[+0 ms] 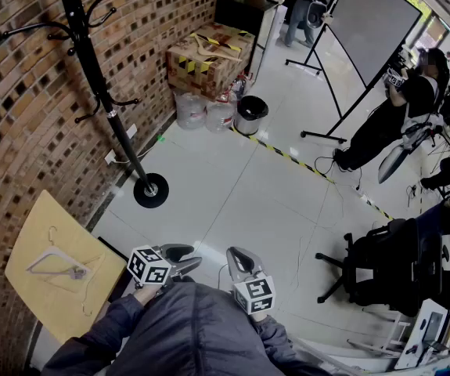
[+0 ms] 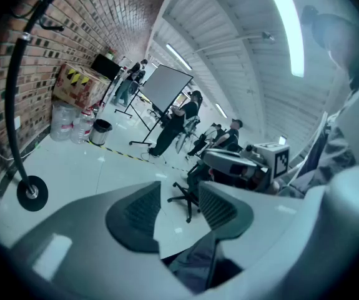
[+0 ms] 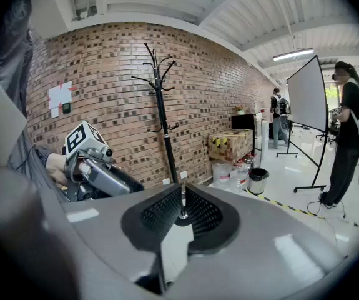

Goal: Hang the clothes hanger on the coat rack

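Left gripper (image 2: 179,194): I read the jaws as apart, with nothing between them; only floor (image 2: 98,167) shows through the gap. Right gripper (image 3: 182,197): jaws closed, pads drawn together, holding nothing; the rack (image 3: 162,105) stands beyond them in line with the tips.

In the head view the left gripper (image 1: 184,257) and the right gripper (image 1: 237,257) are held side by side over the floor, just ahead of my sleeves; they are near each other but apart; neither touches the hanger or the rack.

Hanger (image 1: 56,263): pale, lying flat near the middle of the table (image 1: 29,225); the table stands against the brick wall (image 1: 21,116), to the left of the left gripper.

Rack (image 1: 91,61): black, upright on the floor beside the wall, past the table's far corner; its round base (image 1: 151,189) rests on the floor; hanger and rack are well apart.

Past the rack along the wall: a taped box (image 1: 209,57), water bottles (image 1: 193,110) and a bin (image 1: 250,114).
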The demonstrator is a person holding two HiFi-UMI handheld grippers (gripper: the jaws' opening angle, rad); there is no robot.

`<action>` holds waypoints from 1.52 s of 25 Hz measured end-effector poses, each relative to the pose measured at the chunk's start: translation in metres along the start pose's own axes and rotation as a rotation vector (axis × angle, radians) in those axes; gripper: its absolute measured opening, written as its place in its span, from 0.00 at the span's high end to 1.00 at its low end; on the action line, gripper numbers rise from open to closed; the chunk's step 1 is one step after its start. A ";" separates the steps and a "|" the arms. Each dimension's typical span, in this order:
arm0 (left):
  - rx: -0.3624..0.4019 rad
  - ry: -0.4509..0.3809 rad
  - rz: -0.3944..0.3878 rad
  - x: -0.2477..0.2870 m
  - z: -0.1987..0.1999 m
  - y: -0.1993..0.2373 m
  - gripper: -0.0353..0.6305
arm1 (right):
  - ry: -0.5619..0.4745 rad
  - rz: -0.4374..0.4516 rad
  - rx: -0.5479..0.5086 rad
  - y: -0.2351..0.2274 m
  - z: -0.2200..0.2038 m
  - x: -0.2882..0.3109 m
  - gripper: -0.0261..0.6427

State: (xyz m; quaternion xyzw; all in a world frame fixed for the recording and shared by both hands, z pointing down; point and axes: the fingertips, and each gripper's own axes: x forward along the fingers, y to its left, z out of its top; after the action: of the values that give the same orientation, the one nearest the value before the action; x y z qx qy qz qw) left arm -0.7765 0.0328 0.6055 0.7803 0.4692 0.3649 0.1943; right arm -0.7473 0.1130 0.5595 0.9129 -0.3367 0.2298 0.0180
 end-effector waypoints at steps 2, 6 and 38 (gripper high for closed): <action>0.009 0.016 -0.014 0.007 0.006 0.000 0.69 | -0.005 -0.024 0.012 -0.011 0.002 -0.001 0.95; 0.030 0.049 -0.046 0.022 0.020 0.003 0.69 | -0.014 -0.073 0.037 -0.035 0.005 0.000 0.95; 0.074 0.030 -0.114 0.135 0.345 0.239 0.69 | 0.036 -0.210 0.039 -0.294 0.169 0.237 0.95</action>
State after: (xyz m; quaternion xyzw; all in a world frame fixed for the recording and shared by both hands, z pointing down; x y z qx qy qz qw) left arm -0.3366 0.0492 0.5851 0.7534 0.5289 0.3474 0.1789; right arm -0.3367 0.1645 0.5463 0.9392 -0.2342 0.2494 0.0299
